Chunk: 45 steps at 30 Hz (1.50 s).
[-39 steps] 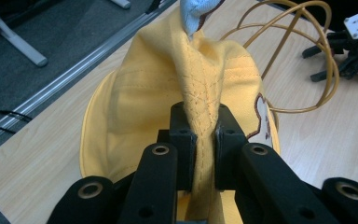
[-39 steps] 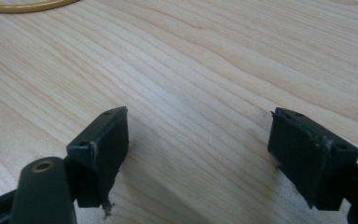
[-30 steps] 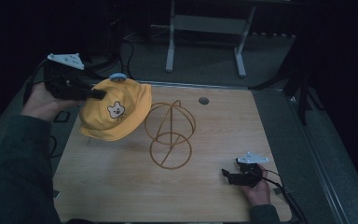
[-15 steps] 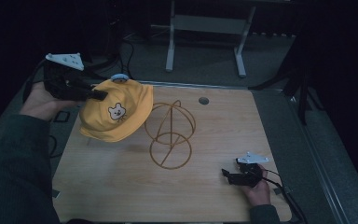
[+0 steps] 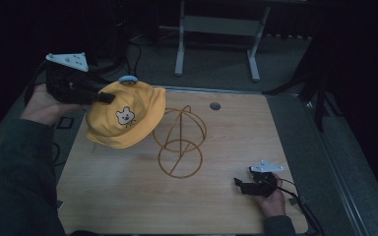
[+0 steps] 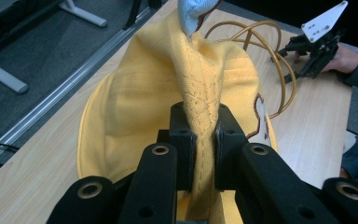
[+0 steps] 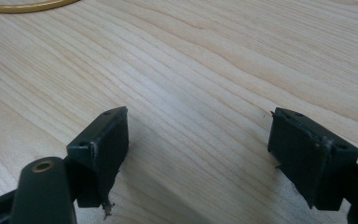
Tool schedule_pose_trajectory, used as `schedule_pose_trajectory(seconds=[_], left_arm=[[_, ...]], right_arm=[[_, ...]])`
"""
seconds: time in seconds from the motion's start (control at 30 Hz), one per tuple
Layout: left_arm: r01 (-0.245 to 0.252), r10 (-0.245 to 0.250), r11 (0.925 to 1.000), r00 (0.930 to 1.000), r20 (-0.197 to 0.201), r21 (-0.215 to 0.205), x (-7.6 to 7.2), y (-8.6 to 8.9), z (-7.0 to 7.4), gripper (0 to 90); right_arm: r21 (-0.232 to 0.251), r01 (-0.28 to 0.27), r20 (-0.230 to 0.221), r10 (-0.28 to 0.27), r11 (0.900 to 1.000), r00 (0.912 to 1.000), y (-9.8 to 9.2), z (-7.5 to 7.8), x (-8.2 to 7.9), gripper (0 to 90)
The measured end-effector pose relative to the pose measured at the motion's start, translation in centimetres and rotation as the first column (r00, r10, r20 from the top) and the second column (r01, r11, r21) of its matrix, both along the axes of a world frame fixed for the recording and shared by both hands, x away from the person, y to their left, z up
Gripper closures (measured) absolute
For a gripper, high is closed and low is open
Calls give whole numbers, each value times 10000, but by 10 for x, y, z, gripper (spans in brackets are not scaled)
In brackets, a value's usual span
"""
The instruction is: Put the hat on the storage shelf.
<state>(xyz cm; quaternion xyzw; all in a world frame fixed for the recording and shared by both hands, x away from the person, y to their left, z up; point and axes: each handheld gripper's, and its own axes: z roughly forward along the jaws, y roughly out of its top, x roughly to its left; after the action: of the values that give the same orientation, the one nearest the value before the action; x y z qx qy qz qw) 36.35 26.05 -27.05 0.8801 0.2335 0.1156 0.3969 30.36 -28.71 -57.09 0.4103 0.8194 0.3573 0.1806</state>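
- Over the far left part of the pale wooden table (image 5: 128,196), one soft yellow cotton sun hat (image 5: 126,120) hangs lifted off the surface, its brim low and its crown tipped up toward the far side.
- One hat, one brass-coloured wire stand (image 5: 179,142) made of crossing hoops, two grippers, one small round grommet (image 5: 215,105) set in the tabletop near the far edge.
- Left gripper (image 5: 101,97) pinches a bunched fold of the hat's fabric, its jaws clamped nearly together on the cloth; the left gripper view shows the crumpled seam (image 6: 200,126) squeezed between both pads.
- Hat's long axis runs from near left to far right, its bear face patch (image 5: 124,117) turned toward the near side, a pale blue button (image 5: 127,78) topping the crown.
- Wire stand sits just right of the hat, close to its brim, near the table's middle.
- Right gripper (image 5: 238,184) rests on the table at the near right, well apart from the hat, jaws spread wide with bare wood between them.
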Motion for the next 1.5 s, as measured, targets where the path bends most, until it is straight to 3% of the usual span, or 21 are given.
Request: schedule_pose_trajectory(seconds=[0.77,1.5], left_arm=[[429,-421,9987,9988,264,-274,-6,-9,11,813],[851,-849,9964,9959,303,-57,-4,-29,21,812]], right_arm=[[1,0,3,0,10000,10000,0,0,0,203],[-21,-4,4,4,10000,10000,0,0,0,203]])
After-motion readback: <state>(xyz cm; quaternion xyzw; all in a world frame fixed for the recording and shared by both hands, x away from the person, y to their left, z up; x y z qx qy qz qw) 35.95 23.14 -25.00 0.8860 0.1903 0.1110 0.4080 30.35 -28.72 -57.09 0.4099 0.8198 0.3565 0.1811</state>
